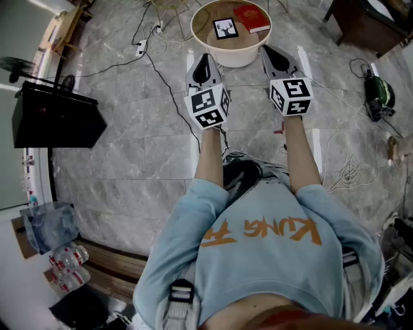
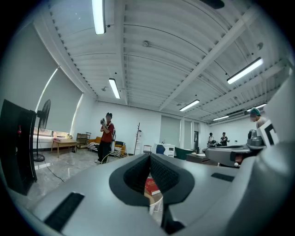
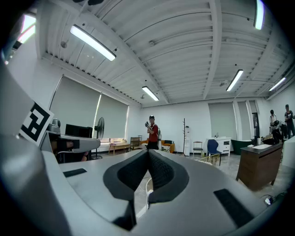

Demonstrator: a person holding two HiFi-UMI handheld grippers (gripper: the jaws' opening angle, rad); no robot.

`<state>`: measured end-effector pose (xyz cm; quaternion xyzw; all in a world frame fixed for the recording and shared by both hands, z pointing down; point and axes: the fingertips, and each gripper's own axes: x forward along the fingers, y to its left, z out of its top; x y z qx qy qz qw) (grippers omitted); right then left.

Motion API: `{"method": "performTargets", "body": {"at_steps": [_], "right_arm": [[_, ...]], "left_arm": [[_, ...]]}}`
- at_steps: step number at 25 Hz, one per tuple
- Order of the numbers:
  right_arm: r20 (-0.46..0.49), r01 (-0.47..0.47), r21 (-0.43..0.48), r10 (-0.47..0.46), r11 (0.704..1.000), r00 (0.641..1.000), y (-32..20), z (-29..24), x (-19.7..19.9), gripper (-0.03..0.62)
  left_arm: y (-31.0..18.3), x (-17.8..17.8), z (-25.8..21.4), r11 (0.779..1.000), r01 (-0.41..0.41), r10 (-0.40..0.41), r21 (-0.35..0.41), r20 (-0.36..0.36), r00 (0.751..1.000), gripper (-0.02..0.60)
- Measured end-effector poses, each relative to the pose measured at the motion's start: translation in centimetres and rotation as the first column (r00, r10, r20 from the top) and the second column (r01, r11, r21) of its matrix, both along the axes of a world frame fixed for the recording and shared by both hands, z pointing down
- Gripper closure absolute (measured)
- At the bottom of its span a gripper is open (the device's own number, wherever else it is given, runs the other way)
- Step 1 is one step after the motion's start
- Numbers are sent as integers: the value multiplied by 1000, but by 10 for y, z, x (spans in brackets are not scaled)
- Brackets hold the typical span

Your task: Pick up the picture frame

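round tub [image 1: 232, 59] held picture frame [image 1: 225, 28], red book [image 1: 251, 17] | left gripper [image 1: 205, 58] clenched, empty | right gripper [image 1: 268, 51] clenched, empty

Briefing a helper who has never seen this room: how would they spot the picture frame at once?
On the grey marble floor stands a round cream table with a raised rim and a wooden top. Two things lie on it. The picture frame is the small square black-edged one showing a dark antlered deer on white, left of the flat red book.
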<state>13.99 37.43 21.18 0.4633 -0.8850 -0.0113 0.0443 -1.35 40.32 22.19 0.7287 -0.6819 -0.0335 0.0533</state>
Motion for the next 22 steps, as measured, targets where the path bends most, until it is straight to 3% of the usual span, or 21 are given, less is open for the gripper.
{"method": "performTargets", "body": {"at_steps": [11, 17, 22], "right_arm": [[48, -24, -41, 25, 999, 999, -53, 1, -63, 595], [134, -8, -121, 25, 993, 991, -72, 22, -100, 595], [104, -13, -144, 28, 989, 994, -79, 39, -125, 595]], "left_arm": [[-51, -63, 3, 999, -23, 23, -48, 4, 1000, 563], [-64, -103, 24, 996, -40, 37, -83, -32, 999, 563], [-70, -119, 55, 988, -52, 62, -145, 64, 996, 563]]}}
